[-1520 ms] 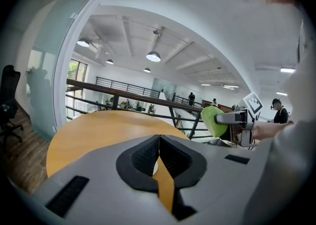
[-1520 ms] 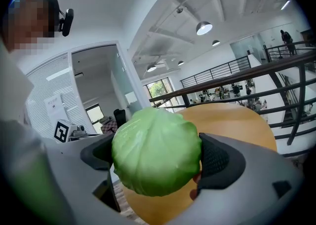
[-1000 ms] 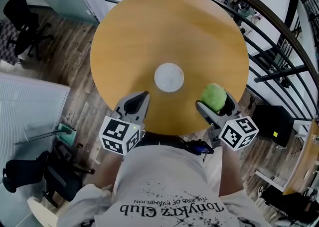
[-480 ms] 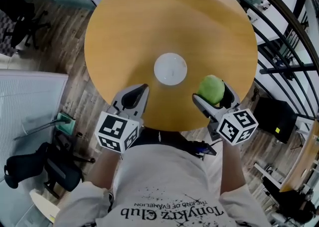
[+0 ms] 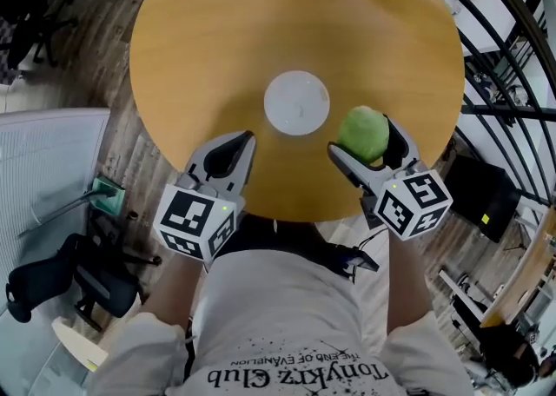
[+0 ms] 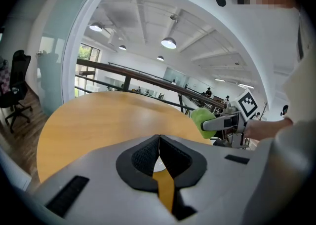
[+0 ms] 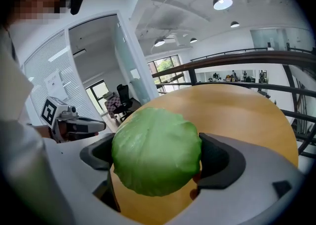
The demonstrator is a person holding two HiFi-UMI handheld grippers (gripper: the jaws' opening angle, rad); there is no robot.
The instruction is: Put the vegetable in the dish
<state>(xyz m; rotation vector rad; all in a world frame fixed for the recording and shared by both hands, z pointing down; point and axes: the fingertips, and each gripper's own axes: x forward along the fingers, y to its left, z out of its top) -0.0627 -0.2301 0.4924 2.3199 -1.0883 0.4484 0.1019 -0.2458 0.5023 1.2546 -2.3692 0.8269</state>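
Vegetable (image 5: 363, 133): round, pale green and leafy. It is clamped between the two jaws of the right gripper (image 5: 365, 139), one black pad pressing each side. In the right gripper view it fills the gap between the jaws and bulges past the pads above and below.

Position: it is held over the near-right part of the table (image 5: 261, 21), just right of the dish (image 5: 297, 103) and slightly nearer. It does not touch the dish.

Dish: small, white and round. It sits flat on the table a little nearer than centre, between the lines of the two grippers.

Left gripper (image 5: 240, 146): jaws pressed together, pads meeting with nothing between them. It is over the near-left edge of the table, left of the dish and nearer, well apart from the vegetable.

Each gripper's marker cube sits at the near end: left cube (image 5: 195, 221), right cube (image 5: 415, 203).

Table: round with a plain wooden top.

Surroundings: wood-plank floor, a black office chair (image 5: 52, 286) at near left and a dark railing (image 5: 512, 47) along the right.
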